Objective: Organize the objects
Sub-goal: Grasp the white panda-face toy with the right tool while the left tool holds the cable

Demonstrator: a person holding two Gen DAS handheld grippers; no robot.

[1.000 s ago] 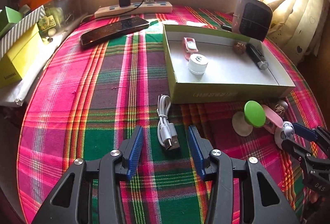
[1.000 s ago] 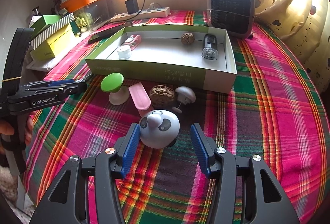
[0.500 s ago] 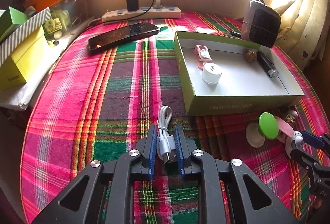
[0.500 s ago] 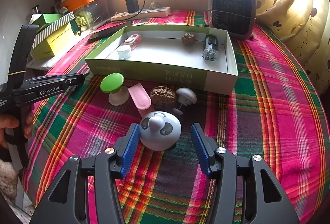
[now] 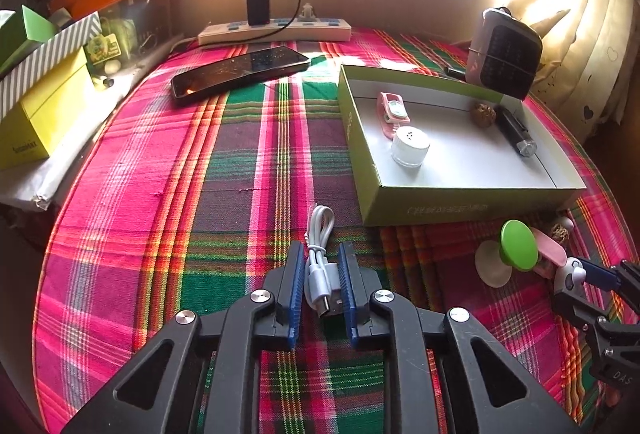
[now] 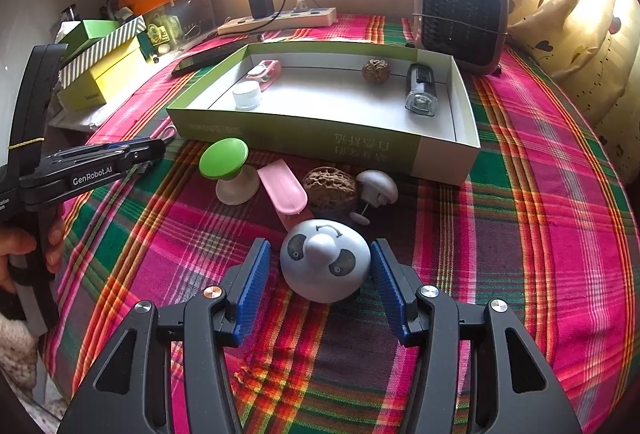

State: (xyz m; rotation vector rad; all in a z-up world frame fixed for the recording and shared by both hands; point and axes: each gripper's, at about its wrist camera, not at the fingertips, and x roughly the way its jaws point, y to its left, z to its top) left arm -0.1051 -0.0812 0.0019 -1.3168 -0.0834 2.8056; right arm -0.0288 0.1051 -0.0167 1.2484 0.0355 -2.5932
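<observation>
My left gripper (image 5: 321, 258) is shut on a coiled white USB cable (image 5: 319, 266), holding it just above the plaid cloth, left of the green open box (image 5: 424, 212). My right gripper (image 6: 322, 254) is open, its fingers either side of a grey panda-faced dome (image 6: 324, 264) that rests on the cloth. In the box lie a pink clip (image 6: 264, 71), a white cap (image 6: 246, 95), a walnut (image 6: 376, 70) and a black light (image 6: 420, 92).
In front of the box lie a green-topped knob (image 6: 224, 164), a pink spoon-shaped piece (image 6: 282, 190), a walnut (image 6: 330, 186) and a grey mushroom peg (image 6: 378, 186). A phone (image 5: 240, 74), a power strip (image 5: 276, 30), a heater (image 6: 460, 18) and yellow boxes (image 5: 40, 114) stand around the edges.
My left gripper closed on the white cable and has lifted it slightly. My right gripper stayed open around the panda dome, edging a little closer.
</observation>
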